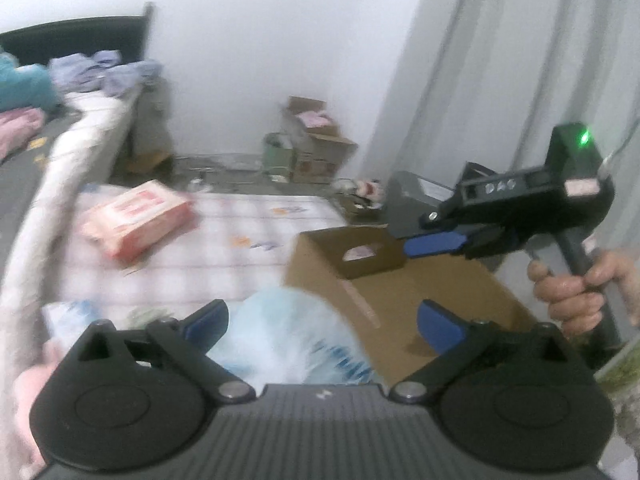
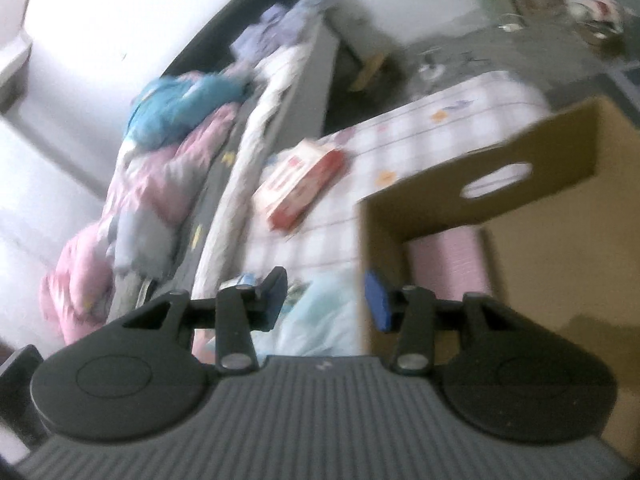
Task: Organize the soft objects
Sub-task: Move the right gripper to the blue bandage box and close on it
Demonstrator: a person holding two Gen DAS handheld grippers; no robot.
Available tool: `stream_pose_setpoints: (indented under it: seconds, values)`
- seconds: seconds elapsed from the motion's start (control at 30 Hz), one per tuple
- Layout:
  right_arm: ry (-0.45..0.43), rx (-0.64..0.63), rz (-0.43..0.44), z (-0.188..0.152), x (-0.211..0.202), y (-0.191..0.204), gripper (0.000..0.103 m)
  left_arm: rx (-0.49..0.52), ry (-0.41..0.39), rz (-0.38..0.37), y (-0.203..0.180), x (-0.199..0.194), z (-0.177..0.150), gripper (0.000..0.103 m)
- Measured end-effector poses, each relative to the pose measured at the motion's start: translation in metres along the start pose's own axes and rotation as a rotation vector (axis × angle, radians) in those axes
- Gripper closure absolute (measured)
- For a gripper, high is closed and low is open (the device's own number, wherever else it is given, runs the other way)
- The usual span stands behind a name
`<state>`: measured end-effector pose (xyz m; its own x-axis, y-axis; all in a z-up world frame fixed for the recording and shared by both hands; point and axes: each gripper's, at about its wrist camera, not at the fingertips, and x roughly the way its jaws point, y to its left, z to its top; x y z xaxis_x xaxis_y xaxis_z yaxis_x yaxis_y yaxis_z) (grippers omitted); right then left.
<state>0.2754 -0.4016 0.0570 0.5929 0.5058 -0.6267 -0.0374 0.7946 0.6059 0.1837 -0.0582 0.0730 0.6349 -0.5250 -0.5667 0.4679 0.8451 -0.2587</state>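
Both views are pretty smeary with motion blur, worst on the pale blue plastic-wrapped pack point(image 1: 288, 332) and the checked white sheet point(image 2: 420, 152). Soft, flat indoor light, weak shadows. Fisheye bends the edges, corners go black.

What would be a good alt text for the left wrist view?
An open hand-held gripper points over a pale blue plastic pack beside an open cardboard box on a checked sheet. A hand holds the second hand-held gripper above the box; a red-and-white pack lies farther left.
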Motion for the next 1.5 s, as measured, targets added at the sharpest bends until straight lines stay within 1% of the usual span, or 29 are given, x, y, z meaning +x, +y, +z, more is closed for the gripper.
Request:
stream_pose_setpoints:
  seconds: [0.13,0.23,0.4,0.5,0.6,0.73,0.83,0.87,0.97,1.1,1.2,1.27,1.37,1.5]
  values:
    - [0.056,-0.087,0.033,-0.007,0.023,0.05,0.058,-0.027,-0.036,0.086,0.023,-0.026,-0.012,0.002]
    - [0.092,-0.138,0.062,-0.012,0.042,0.084,0.057,-0.031,-0.056,0.13,0.041,-0.046,-0.017,0.002]
    - [0.15,-0.213,0.083,-0.019,0.08,0.132,0.057,-0.031,-0.071,0.242,0.067,-0.063,-0.018,0.002]
    - [0.189,-0.242,0.09,-0.019,0.105,0.154,0.057,-0.062,-0.054,0.306,0.089,-0.066,-0.015,0.002]
    - [0.22,-0.267,0.084,-0.017,0.131,0.172,0.057,-0.116,-0.022,0.344,0.116,-0.064,-0.011,0.002]
    - [0.263,-0.291,0.073,-0.013,0.168,0.192,0.057,-0.137,0.028,0.386,0.145,-0.047,-0.001,0.004]
    - [0.312,-0.287,0.065,-0.007,0.204,0.198,0.057,-0.157,0.094,0.387,0.164,-0.025,0.006,0.014]
    - [0.33,-0.277,0.06,-0.005,0.218,0.198,0.057,-0.167,0.117,0.381,0.169,-0.018,0.008,0.02]
    - [0.38,-0.243,0.048,0.001,0.259,0.193,0.057,-0.203,0.197,0.363,0.188,0.009,0.014,0.032]
    - [0.447,-0.22,0.027,0.001,0.307,0.182,0.059,-0.238,0.291,0.352,0.204,0.041,0.011,0.046]
    - [0.493,-0.198,0.004,0.0,0.341,0.173,0.061,-0.222,0.36,0.348,0.211,0.064,0.009,0.048]
    - [0.519,-0.178,-0.007,-0.001,0.359,0.165,0.063,-0.228,0.408,0.328,0.217,0.078,0.007,0.048]
    - [0.555,-0.141,-0.006,-0.004,0.38,0.155,0.065,-0.263,0.466,0.305,0.227,0.094,0.001,0.048]
    - [0.586,-0.121,-0.006,-0.01,0.398,0.149,0.065,-0.319,0.515,0.287,0.241,0.107,-0.006,0.047]
